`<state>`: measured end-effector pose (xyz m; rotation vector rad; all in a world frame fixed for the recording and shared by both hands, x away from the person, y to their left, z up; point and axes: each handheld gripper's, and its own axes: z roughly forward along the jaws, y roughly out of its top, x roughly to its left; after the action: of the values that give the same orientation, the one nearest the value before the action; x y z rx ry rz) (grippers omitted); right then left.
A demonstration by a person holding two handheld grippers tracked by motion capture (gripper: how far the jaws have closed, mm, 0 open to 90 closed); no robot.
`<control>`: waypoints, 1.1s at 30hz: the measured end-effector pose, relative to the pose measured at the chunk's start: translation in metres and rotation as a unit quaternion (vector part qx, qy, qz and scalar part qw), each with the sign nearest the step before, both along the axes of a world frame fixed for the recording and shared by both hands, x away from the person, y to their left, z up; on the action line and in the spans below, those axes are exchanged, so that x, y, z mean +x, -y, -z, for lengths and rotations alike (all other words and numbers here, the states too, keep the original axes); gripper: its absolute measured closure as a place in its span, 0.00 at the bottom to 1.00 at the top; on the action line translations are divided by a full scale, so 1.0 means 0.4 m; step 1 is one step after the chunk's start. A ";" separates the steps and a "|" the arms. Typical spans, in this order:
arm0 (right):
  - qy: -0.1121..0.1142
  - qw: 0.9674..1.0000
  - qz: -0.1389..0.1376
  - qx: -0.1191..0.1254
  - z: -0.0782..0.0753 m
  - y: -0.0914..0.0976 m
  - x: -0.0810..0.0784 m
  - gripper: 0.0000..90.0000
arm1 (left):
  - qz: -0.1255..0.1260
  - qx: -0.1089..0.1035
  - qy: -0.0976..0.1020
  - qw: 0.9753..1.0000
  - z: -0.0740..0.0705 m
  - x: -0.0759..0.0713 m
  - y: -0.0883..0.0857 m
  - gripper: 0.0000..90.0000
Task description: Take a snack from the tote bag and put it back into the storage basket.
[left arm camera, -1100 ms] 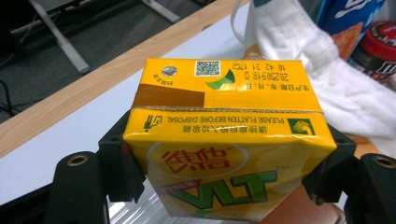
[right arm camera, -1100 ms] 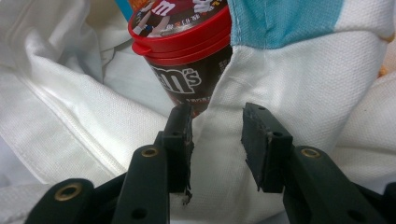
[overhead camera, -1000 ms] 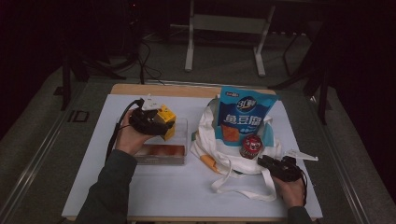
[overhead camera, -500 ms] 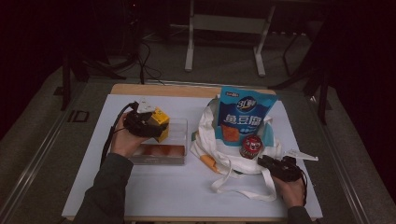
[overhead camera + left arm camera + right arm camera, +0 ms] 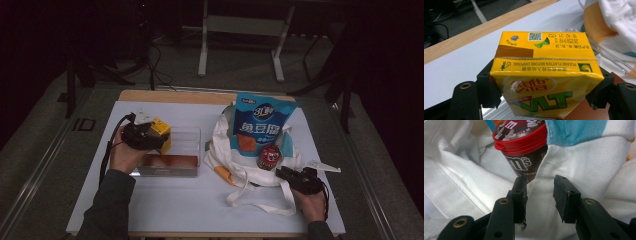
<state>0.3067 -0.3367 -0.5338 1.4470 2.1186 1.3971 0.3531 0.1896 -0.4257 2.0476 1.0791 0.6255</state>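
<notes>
We hold a yellow drink carton (image 5: 544, 75) between the jaws of our left gripper (image 5: 150, 136), which press on both its sides. It is a small rectangular box with a folded, glued top seam, a foil-covered straw hole, a QR code, a printed date line and "PLEASE FLATTEN BEFORE DISPOSAL"; green letters "VLT" and red Chinese characters sit on its front face. In the high view the carton (image 5: 161, 131) hangs over the left end of a clear plastic box (image 5: 187, 137), whose bottom looks reddish-brown. We cannot tell whether the carton touches the box rim.

Our right gripper (image 5: 540, 195) has its jaws partly open around a fold of the white tote bag (image 5: 579, 165); the pads stand on either side of the cloth, and we cannot tell whether they pinch it. Just beyond stands a red-lidded M&M's tub (image 5: 521, 147), inside the bag mouth, with a blue snack pouch (image 5: 262, 125) leaning behind it.

The table (image 5: 190, 205) has bare white surface along its near edge and on the far left. The bag's handles (image 5: 260, 200) trail toward the near edge, just beside our right gripper (image 5: 300, 179). The box and bag lie close together mid-table.
</notes>
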 end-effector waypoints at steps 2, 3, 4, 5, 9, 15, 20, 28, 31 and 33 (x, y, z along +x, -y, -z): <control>0.000 1.000 0.000 0.000 0.000 0.000 0.000 0.70 | -0.006 0.001 0.003 1.000 -0.001 0.000 -0.007 0.32; 0.000 1.000 0.000 0.000 0.000 0.000 0.000 0.70 | -0.009 -0.002 0.003 1.000 0.000 0.001 -0.011 0.32; 0.000 1.000 0.000 0.000 0.000 0.000 0.000 0.70 | -0.014 -0.002 0.003 1.000 0.000 0.002 -0.015 0.32; 0.000 1.000 0.000 0.000 0.000 0.000 0.000 0.70 | -0.019 0.000 0.002 1.000 0.001 0.002 -0.019 0.32; -0.001 1.000 0.000 0.001 0.000 0.000 0.000 0.70 | -0.033 0.002 -0.001 0.999 0.012 -0.001 -0.036 0.32; 0.000 1.000 0.000 0.000 0.000 0.000 -0.001 0.70 | -0.047 -0.002 -0.010 0.999 0.035 -0.008 -0.061 0.32; -0.001 1.000 0.001 0.001 0.000 0.000 0.000 0.70 | -0.050 -0.010 -0.011 0.999 0.043 -0.016 -0.071 0.32; 0.000 1.000 0.001 0.001 0.000 0.000 -0.001 0.70 | -0.067 -0.003 -0.016 0.998 0.050 -0.014 -0.070 0.32; -0.001 1.000 0.000 0.001 0.000 0.000 -0.001 0.70 | -0.072 -0.001 -0.020 0.997 0.057 -0.013 -0.075 0.32; -0.001 1.000 0.000 0.001 0.000 0.000 0.000 0.70 | -0.073 -0.001 -0.022 0.997 0.061 -0.013 -0.079 0.31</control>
<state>0.3066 -0.3368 -0.5339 1.4496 2.1186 1.3994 0.3478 0.2212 -0.4501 2.0015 1.2618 0.6547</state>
